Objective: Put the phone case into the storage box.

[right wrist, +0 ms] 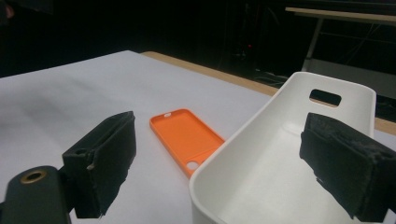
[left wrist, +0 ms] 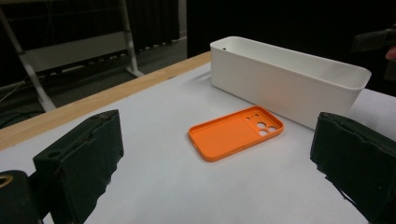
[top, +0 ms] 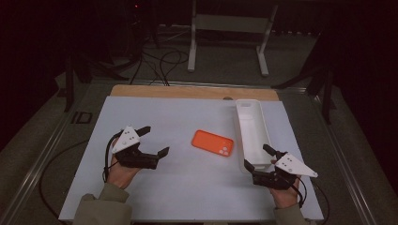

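An orange phone case (top: 212,143) lies flat, hollow side up, near the middle of the white table (top: 187,187). Its camera cut-outs point toward a long white bin (top: 252,131) that stands just right of it. My left gripper (top: 156,140) hovers open to the case's left, jaws wide apart and nothing between them. In the left gripper view the phone case (left wrist: 236,132) lies ahead between the jaws, the bin (left wrist: 285,79) behind it. My right gripper (top: 259,157) is open at the bin's near end. The right gripper view looks into the bin (right wrist: 280,177), which has nothing in it, with the phone case (right wrist: 187,135) beside it.
A wooden strip (top: 192,92) borders the table's far edge. Beyond it stand a white metal frame (top: 230,28) and cables (top: 159,61) on the floor. Dark stands flank the table on both sides.
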